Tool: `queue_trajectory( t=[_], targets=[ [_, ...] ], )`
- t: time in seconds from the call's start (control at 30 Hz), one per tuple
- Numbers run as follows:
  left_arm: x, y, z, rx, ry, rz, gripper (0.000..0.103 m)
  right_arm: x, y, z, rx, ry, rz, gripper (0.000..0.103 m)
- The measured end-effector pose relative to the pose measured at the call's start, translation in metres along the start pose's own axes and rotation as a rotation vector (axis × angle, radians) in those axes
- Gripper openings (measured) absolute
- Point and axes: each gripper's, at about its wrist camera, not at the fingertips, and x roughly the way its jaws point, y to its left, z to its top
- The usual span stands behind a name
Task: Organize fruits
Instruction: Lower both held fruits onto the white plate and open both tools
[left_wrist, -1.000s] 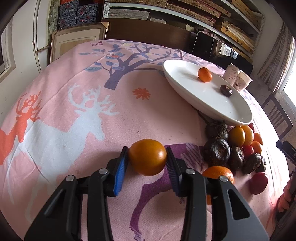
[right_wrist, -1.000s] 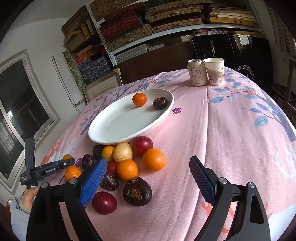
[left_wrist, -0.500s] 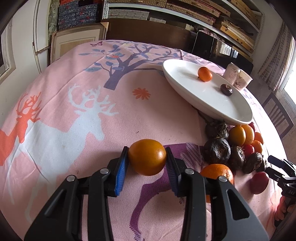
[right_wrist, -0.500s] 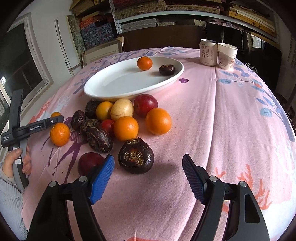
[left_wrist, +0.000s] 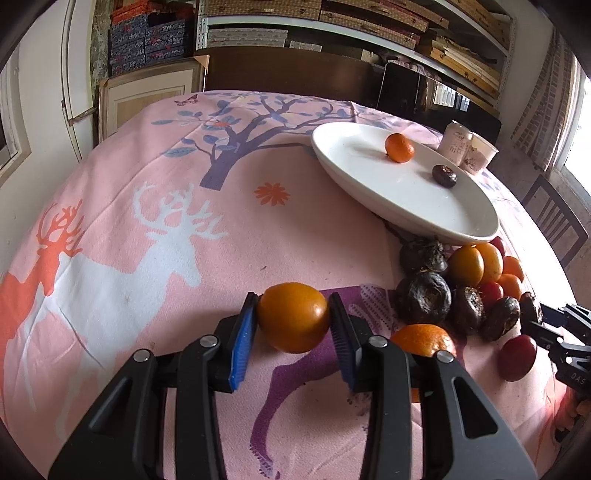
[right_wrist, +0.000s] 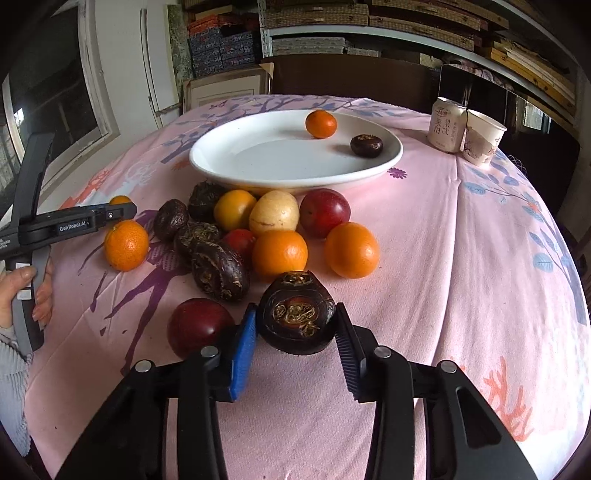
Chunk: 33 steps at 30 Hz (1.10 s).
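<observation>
My left gripper (left_wrist: 293, 319) is shut on an orange fruit (left_wrist: 293, 317) just above the pink cloth. My right gripper (right_wrist: 295, 325) is shut on a dark wrinkled fruit (right_wrist: 297, 317) at the near edge of the fruit pile (right_wrist: 258, 236). The white oval plate (right_wrist: 258, 162) behind the pile holds a small orange (right_wrist: 320, 124) and a dark fruit (right_wrist: 366, 145). The plate also shows in the left wrist view (left_wrist: 369, 184). A loose orange (right_wrist: 126, 244) lies beside the left gripper, and a red plum (right_wrist: 199, 326) lies just left of my right gripper.
A can (right_wrist: 445, 125) and a paper cup (right_wrist: 482, 136) stand at the table's far right. The round table has a pink printed cloth (left_wrist: 166, 221). Shelves and boxes line the wall behind. A wooden chair (left_wrist: 554, 218) stands at the right edge.
My right gripper moved forward and down to the pile and closed on the dark wrinkled fruit. My left gripper kept hold of the orange fruit and barely moved.
</observation>
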Motion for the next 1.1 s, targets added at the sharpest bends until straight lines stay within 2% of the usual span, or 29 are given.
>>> queue_trajectory(
  t=[0.17, 0.37, 0.5, 0.7, 0.77, 0.8, 0.83, 0.97, 1.1],
  targets=[
    [-0.018, -0.015, 0.009, 0.019, -0.056, -0.055, 0.038, -0.016, -0.02, 0.009, 0.088, -0.068, 0.047, 0.042],
    [-0.03, -0.053, 0.057, 0.11, -0.114, -0.094, 0.038, -0.021, -0.023, 0.062, 0.073, -0.13, 0.023, 0.042],
    [-0.006, -0.078, 0.086, 0.161, -0.108, -0.091, 0.038, 0.004, -0.021, 0.095, 0.095, -0.12, 0.046, 0.042],
    [0.042, -0.089, 0.098, 0.162, -0.039, -0.114, 0.038, 0.053, -0.021, 0.116, 0.127, -0.074, 0.075, 0.042],
    [0.052, -0.088, 0.098, 0.165, -0.021, -0.112, 0.038, 0.06, -0.025, 0.118, 0.158, -0.08, 0.113, 0.048],
    [0.055, -0.087, 0.098, 0.162, -0.017, -0.114, 0.038, 0.061, -0.029, 0.118, 0.173, -0.077, 0.118, 0.064],
    [0.056, -0.086, 0.098, 0.158, -0.013, -0.118, 0.039, 0.06, -0.033, 0.118, 0.19, -0.086, 0.117, 0.068],
    [0.049, -0.084, 0.096, 0.162, -0.037, -0.111, 0.062, 0.052, -0.044, 0.114, 0.235, -0.111, 0.123, 0.069],
    [0.036, -0.081, 0.088, 0.177, -0.06, -0.098, 0.065, 0.042, -0.049, 0.105, 0.244, -0.126, 0.104, 0.07]
  ],
)
